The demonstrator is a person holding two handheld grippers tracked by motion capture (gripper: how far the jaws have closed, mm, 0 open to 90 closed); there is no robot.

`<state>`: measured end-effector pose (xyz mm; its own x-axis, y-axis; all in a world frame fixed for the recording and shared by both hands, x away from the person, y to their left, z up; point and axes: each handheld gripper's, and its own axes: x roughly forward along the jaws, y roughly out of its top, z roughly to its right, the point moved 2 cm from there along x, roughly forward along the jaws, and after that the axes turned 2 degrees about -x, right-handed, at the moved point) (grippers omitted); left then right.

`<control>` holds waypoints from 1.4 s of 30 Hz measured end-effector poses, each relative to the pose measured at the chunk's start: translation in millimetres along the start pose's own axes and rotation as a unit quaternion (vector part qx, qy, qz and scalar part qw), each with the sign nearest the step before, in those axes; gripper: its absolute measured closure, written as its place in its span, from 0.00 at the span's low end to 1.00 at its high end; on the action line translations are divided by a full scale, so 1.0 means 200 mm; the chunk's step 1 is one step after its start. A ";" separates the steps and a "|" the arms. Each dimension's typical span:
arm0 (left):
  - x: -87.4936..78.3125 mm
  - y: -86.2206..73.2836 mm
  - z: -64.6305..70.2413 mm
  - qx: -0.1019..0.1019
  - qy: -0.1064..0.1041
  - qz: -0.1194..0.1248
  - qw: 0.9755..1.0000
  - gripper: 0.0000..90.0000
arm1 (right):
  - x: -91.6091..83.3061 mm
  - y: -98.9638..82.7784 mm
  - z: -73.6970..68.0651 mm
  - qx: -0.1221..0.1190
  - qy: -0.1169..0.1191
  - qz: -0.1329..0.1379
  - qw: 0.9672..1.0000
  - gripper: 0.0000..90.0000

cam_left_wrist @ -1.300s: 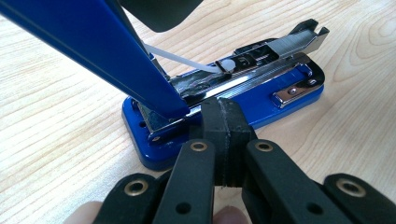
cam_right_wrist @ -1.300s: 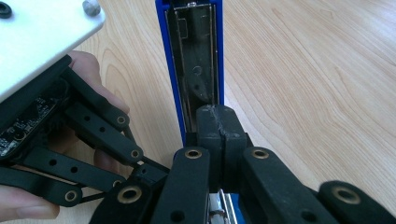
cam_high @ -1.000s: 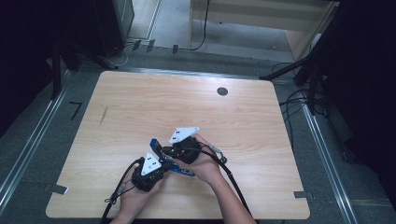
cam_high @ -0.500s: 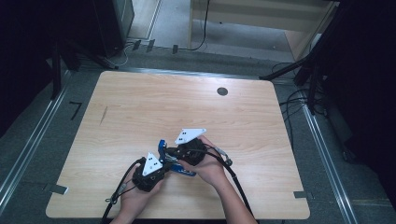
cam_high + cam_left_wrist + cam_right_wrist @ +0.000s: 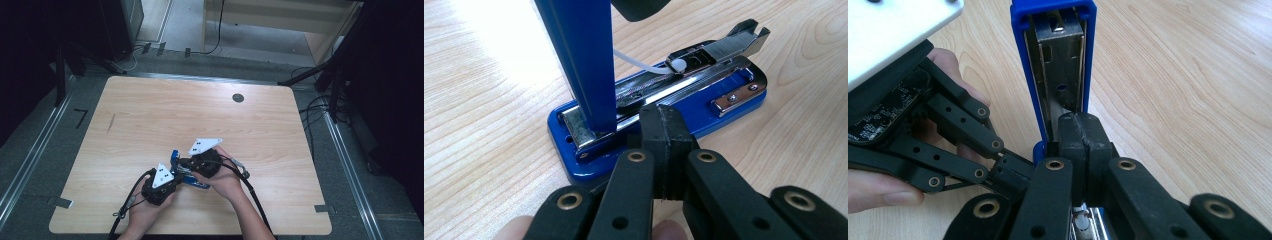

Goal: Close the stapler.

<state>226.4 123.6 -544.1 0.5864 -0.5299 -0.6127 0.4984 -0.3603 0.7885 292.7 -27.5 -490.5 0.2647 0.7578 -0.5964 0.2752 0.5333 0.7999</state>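
Worktop [image 5: 150,115]: carrying a blue stapler [image 5: 187,175], lid standing open.
Left gripper [image 5: 663,145]: fingers closing fully, tips touching its base.
Right gripper [image 5: 1082,142]: fingers closing fully against the raised lid.

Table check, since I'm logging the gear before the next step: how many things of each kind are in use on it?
Blue stapler, lid swung open: 1
Black grippers, both shut: 2, the left gripper and the right gripper
Total: 3
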 end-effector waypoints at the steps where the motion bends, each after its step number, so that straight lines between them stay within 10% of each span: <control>1: 0.00 0.00 0.00 0.000 0.000 0.000 1.000 1.00 | 0.00 0.00 0.00 0.001 0.000 0.000 1.000 1.00; 19: 0.00 0.00 0.00 -0.001 -0.001 0.000 1.000 1.00 | -0.10 0.01 0.03 0.008 -0.015 0.018 1.000 1.00; 42: 0.00 0.00 0.00 0.001 0.001 0.001 1.000 1.00 | -0.15 0.26 -0.03 -0.006 -0.035 0.057 0.998 1.00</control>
<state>226.8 123.7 -544.1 0.5878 -0.5291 -0.6119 0.4963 -0.3614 0.7893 294.7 -20.1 -431.0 0.3579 0.7857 -0.5045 0.2291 0.4499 0.8632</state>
